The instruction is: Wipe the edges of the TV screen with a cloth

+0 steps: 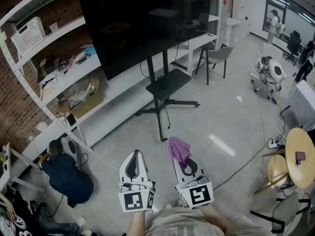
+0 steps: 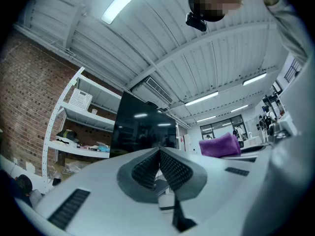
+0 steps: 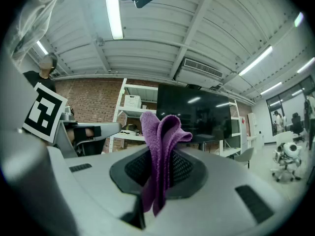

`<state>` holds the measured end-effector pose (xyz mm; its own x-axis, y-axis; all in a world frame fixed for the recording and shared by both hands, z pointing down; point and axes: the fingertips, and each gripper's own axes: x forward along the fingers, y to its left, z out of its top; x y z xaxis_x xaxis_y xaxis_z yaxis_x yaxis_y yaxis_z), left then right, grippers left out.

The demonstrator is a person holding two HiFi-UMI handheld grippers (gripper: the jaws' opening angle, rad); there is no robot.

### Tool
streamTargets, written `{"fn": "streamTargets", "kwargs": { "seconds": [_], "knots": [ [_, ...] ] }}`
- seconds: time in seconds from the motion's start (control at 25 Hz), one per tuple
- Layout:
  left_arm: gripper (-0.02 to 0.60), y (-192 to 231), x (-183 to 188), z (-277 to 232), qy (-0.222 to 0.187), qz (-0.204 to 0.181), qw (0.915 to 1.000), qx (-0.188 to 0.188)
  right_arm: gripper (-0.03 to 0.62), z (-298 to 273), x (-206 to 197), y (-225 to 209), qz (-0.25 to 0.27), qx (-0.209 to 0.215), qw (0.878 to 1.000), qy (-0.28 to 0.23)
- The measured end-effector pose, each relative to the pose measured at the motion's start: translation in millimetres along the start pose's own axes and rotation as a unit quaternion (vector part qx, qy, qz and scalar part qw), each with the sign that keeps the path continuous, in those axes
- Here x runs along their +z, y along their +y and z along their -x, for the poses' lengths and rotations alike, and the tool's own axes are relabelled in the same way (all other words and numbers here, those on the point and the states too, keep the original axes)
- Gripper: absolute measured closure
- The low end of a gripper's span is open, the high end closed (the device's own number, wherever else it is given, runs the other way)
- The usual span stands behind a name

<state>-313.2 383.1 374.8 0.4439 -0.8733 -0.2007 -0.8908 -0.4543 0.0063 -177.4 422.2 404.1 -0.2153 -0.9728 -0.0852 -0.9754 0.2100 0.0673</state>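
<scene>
My right tool sits closest, just below the camera. Its jaws are clamped on the purple cloth; a fold of it stands up past the tips and the rest hangs down between the pads. Beside it, my left tool has its jaws pressed together with nothing between them.

The TV screen is well ahead of both. It is dark and upright on a black stand in front of white shelves, so I judge that wiping has not begun.

To do this well I would bring the cloth's raised fold, not the bare jaw tips, against the frame. I would start at 1 corner and run along each of the 4 edges with light, even pressure, since the stand may rock. The grip looks narrow, so I'd watch the cloth for slipping.

A person crouches on the floor at the left, near the shelves and well apart from the stand.
</scene>
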Motion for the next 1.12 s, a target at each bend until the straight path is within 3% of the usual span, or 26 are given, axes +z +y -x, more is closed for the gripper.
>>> {"fn": "streamTargets", "kwargs": {
  "seconds": [0.4,0.6,0.88,1.12],
  "knots": [
    [0.566,-4.1,-5.4,3.0,0.006,-0.001,0.9999,0.015,0.542,5.4,-5.5,-9.4,-0.002,0.006,1.0,0.002],
    [0.566,-7.7,-14.2,-0.6,0.012,0.005,0.9996,0.026,0.542,6.3,1.1,-7.8,-0.009,0.048,0.998,-0.025],
    [0.566,-16.1,-34.0,-3.2,0.032,-0.016,0.9986,0.038,0.542,3.1,-41.9,-20.3,-0.036,0.058,0.998,0.018],
    [0.566,0.6,-53.2,-34.0,0.034,-0.004,0.9979,0.055,0.543,-29.5,-56.0,-28.1,-0.035,0.078,0.996,0.019]
  ]
}}
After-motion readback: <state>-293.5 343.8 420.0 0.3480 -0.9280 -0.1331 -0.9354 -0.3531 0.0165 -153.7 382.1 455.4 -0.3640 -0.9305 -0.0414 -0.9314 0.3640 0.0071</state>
